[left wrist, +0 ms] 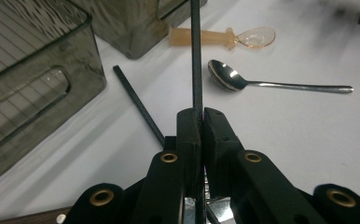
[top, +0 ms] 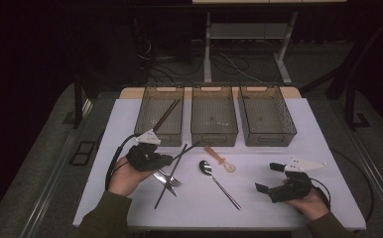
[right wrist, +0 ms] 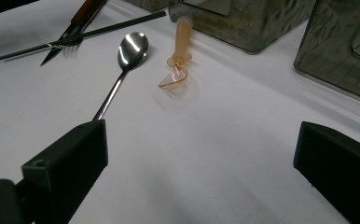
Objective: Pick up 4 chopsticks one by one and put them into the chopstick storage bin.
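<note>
My left gripper [top: 166,159] [left wrist: 200,116] is shut on a thin black chopstick [top: 189,148] [left wrist: 196,56], held a little above the white table at the left and slanting toward the bins. A second black chopstick [top: 170,176] [left wrist: 138,105] lies on the table beneath it, crossing a metal fork [top: 168,180] [right wrist: 68,43]. A metal spoon [top: 218,182] [left wrist: 229,79] [right wrist: 130,50] and an orange plastic spoon [top: 221,160] [left wrist: 225,36] [right wrist: 180,51] lie in the middle. At the right, my right gripper [top: 266,177] [right wrist: 200,140] rests open with only bare table between its jaws.
Three smoky transparent bins stand in a row at the back of the table: left [top: 160,115], middle [top: 213,115], right [top: 266,116]. A brown stick [top: 167,113] leans in the left bin. Table legs and cables lie on the dark floor beyond.
</note>
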The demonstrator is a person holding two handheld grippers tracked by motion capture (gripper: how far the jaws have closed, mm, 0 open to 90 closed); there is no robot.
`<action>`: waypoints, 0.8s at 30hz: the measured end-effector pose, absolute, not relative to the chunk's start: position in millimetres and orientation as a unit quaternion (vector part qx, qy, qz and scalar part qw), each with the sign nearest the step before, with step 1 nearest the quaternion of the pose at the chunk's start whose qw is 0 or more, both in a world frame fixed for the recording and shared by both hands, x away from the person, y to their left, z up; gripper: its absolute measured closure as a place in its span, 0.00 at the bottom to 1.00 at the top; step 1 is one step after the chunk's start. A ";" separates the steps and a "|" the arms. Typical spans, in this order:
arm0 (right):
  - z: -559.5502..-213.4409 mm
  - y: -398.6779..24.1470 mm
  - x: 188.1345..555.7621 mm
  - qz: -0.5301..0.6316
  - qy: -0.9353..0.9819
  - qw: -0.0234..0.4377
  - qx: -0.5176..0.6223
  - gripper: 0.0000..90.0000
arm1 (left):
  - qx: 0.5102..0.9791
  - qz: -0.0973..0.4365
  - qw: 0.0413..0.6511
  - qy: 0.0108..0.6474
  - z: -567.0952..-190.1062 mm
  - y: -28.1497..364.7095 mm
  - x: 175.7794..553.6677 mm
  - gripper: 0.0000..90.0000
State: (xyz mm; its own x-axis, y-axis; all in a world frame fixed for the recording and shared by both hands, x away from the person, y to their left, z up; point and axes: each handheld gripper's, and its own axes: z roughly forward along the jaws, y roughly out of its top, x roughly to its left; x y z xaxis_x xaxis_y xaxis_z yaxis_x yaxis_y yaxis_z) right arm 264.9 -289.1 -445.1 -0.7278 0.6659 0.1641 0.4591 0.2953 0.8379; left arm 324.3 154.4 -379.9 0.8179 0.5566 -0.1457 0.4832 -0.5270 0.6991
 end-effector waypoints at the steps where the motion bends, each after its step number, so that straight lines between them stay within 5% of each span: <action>1: -445.3 -288.9 265.4 0.478 0.797 0.109 0.353 0.03 | 0.874 0.050 0.383 0.294 -378.5 155.2 325.7 0.95; 24: -445.5 -291.6 269.6 0.481 0.792 0.114 0.358 0.03 | 0.858 0.071 0.412 0.298 -346.9 158.6 356.0 0.95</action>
